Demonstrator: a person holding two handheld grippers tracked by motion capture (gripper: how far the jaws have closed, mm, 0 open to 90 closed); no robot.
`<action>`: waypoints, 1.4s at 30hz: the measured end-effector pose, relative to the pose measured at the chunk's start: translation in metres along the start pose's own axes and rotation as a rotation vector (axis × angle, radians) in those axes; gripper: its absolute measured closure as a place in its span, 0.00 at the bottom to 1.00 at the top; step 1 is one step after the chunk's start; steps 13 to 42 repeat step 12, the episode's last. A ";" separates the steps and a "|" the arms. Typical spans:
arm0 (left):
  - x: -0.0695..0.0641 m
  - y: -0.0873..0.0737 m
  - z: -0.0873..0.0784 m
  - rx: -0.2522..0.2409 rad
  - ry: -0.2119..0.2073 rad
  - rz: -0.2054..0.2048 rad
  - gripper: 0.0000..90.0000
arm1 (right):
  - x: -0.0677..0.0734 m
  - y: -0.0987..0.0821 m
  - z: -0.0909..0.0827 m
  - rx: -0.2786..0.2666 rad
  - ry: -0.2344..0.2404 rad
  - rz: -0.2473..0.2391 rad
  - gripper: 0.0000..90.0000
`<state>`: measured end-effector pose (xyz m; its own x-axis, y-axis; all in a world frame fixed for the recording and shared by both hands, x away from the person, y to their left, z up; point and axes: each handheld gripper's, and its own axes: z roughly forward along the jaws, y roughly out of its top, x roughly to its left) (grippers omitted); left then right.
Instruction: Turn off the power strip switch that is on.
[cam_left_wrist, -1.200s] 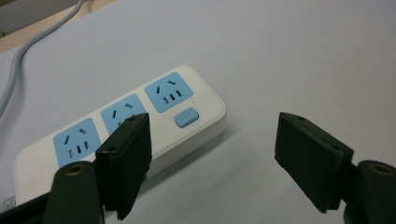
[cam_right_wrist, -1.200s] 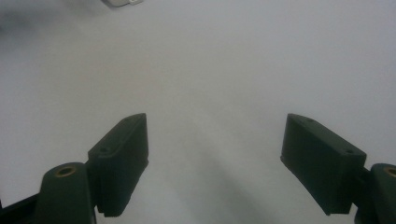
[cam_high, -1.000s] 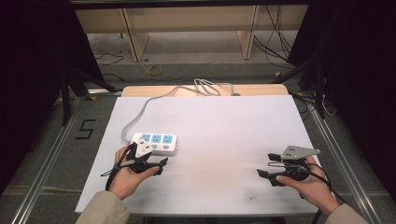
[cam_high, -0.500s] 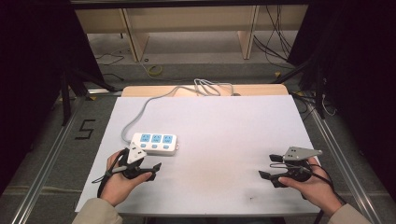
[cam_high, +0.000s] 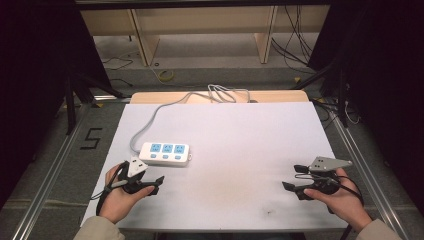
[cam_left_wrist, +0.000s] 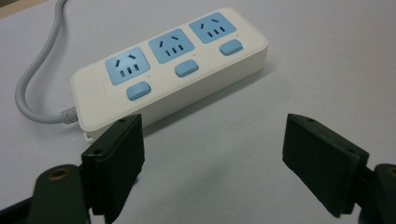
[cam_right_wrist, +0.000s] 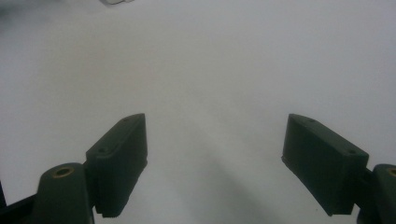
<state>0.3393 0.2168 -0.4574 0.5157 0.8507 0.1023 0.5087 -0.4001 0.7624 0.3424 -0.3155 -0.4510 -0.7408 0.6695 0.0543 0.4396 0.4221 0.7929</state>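
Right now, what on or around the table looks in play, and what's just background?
In play (likely):
- power strip, white with three blue sockets, nothing plugged in
- its grey cord
- left gripper, open, beside the strip
- right gripper, open over bare table

Background:
- cables on the floor
- wooden shelf frame

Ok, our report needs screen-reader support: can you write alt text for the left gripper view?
A white power strip with three blue sockets and three blue switches lies on a white table, its grey cable leaving at left. The left gripper is open just short of it, touching nothing.
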 end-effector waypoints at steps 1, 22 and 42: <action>0.000 0.001 0.000 -0.004 0.003 -0.003 0.23 | 0.000 0.000 0.000 0.000 0.001 0.000 0.25; 0.000 0.004 -0.001 -0.025 0.024 0.000 0.22 | -0.001 0.000 0.001 -0.003 0.006 0.007 0.25; 0.000 0.004 -0.001 -0.025 0.024 0.000 0.22 | -0.001 0.000 0.001 -0.003 0.006 0.007 0.25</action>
